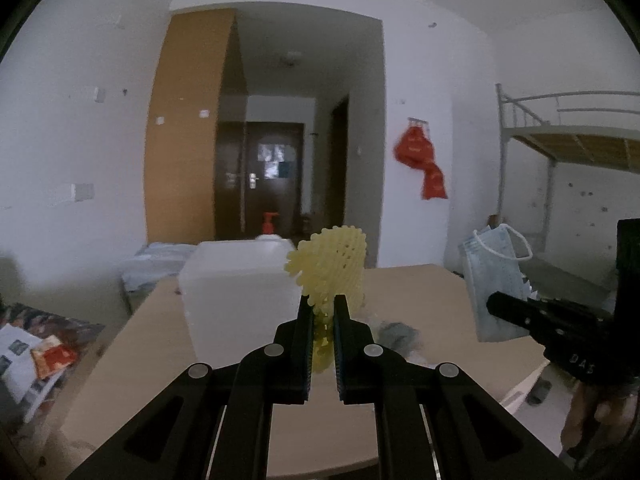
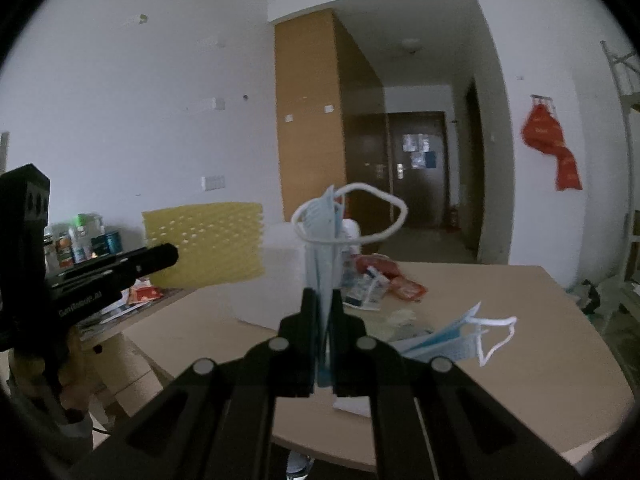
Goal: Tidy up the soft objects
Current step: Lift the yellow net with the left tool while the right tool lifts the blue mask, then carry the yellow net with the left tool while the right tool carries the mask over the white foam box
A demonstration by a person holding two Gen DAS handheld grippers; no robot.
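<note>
My left gripper [image 1: 323,312] is shut on a yellow foam net sleeve [image 1: 334,268] and holds it upright above the table. The sleeve also shows in the right wrist view [image 2: 208,244] with the left gripper [image 2: 160,258] at the left. My right gripper [image 2: 325,300] is shut on a blue face mask [image 2: 322,248] with white ear loops, held upright. The mask also shows in the left wrist view [image 1: 494,280], with the right gripper [image 1: 504,306] at the right. A white plastic box [image 1: 236,292] stands on the table behind the sleeve. Another blue mask [image 2: 452,340] lies on the table.
The light wooden table [image 2: 520,380] carries red and white packets [image 2: 384,280] at its far side and a grey-white soft clump [image 1: 396,334]. Bottles [image 2: 80,240] stand on a side surface at left. A metal bunk bed [image 1: 568,136] is at right.
</note>
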